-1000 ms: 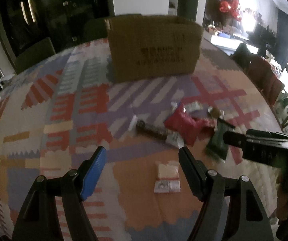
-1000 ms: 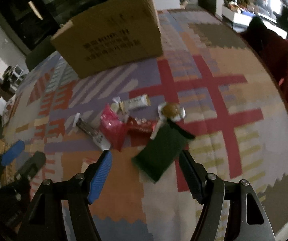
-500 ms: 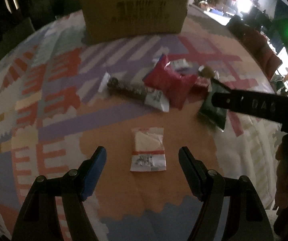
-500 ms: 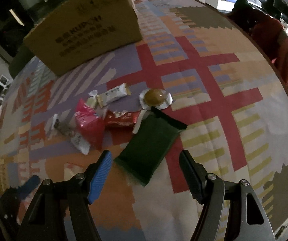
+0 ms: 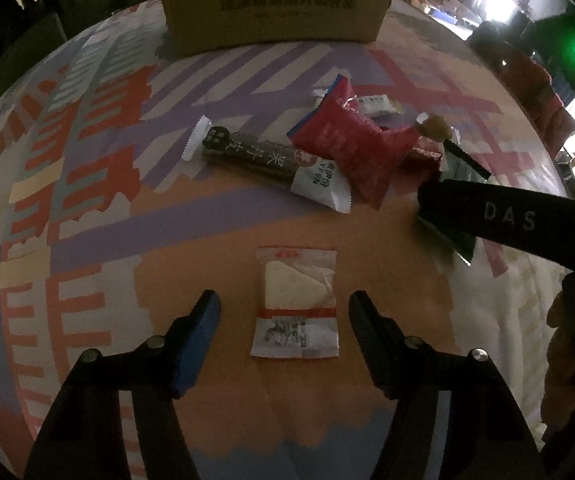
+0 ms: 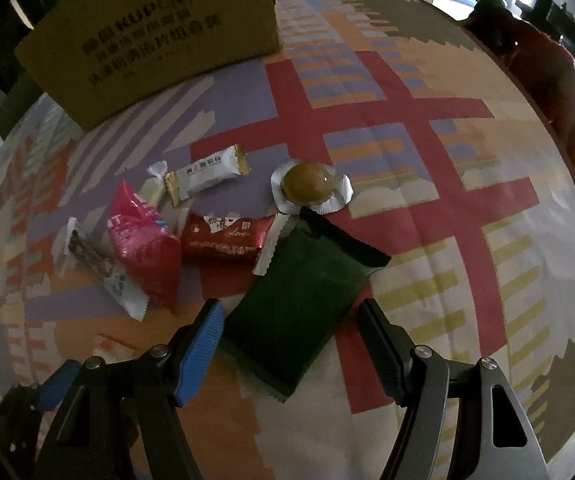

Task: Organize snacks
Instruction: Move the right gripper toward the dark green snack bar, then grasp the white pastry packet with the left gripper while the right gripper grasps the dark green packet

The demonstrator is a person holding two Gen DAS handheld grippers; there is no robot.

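While closing, left tool [image 5: 285, 312] straddles clear packet [image 5: 295, 304], seemingly untouched

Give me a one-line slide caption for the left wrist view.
Left tool, open and just narrowing, straddles a clear snack packet on the patterned cloth; other snacks and a cardboard box beyond.

A box [image 5: 275, 4] is set at the far side of the table [image 6: 467, 280]. The snacks are spread in front of it. One small packet [image 5: 296, 304] is laid nearer, apart from the pile, and a flat pack [image 6: 303, 304] is placed right of the pile
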